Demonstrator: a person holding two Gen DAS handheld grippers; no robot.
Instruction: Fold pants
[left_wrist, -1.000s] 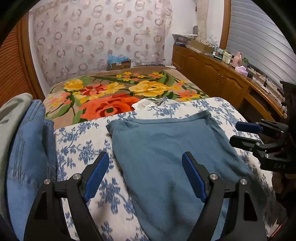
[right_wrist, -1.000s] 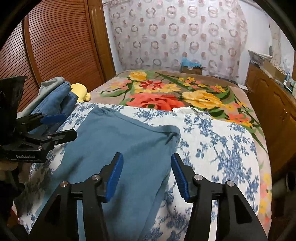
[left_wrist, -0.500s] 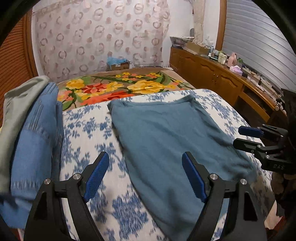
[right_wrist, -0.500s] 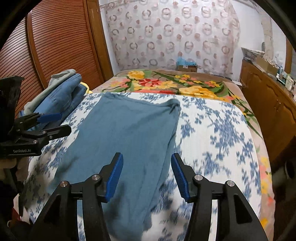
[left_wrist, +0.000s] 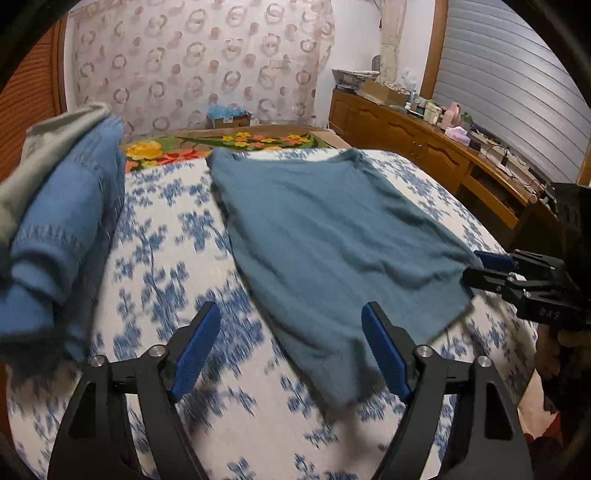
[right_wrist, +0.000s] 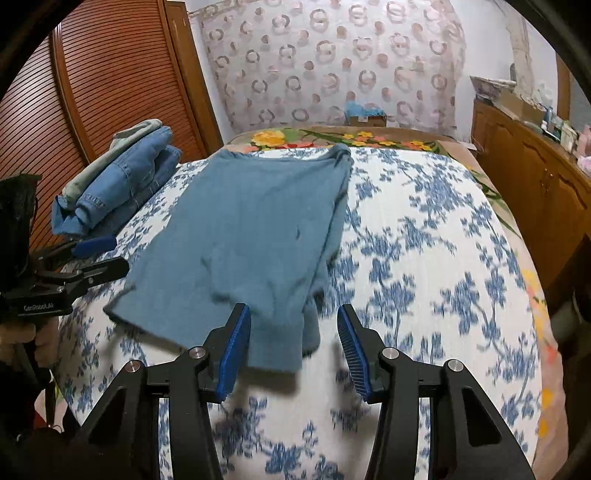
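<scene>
Left wrist view: left gripper jaws wide apart, just been narrowing slightly, clamping nothing; near hem of teal pants between pads, flat on floral sheet. Right wrist view: right gripper jaws half-spread, likewise just narrowing, empty; pants' near corner just ahead of left pad.

One pair of teal pants lies flat on one bed, near the centre of the right wrist view. One stack of folded clothes sits at about ten o'clock from it: two blue denim pieces, as far as can be told, with one grey-green piece on top. Two grippers show, the left gripper and the right gripper, each with two blue-padded jaws. One cardboard box stands at twelve o'clock beyond the bed.
</scene>
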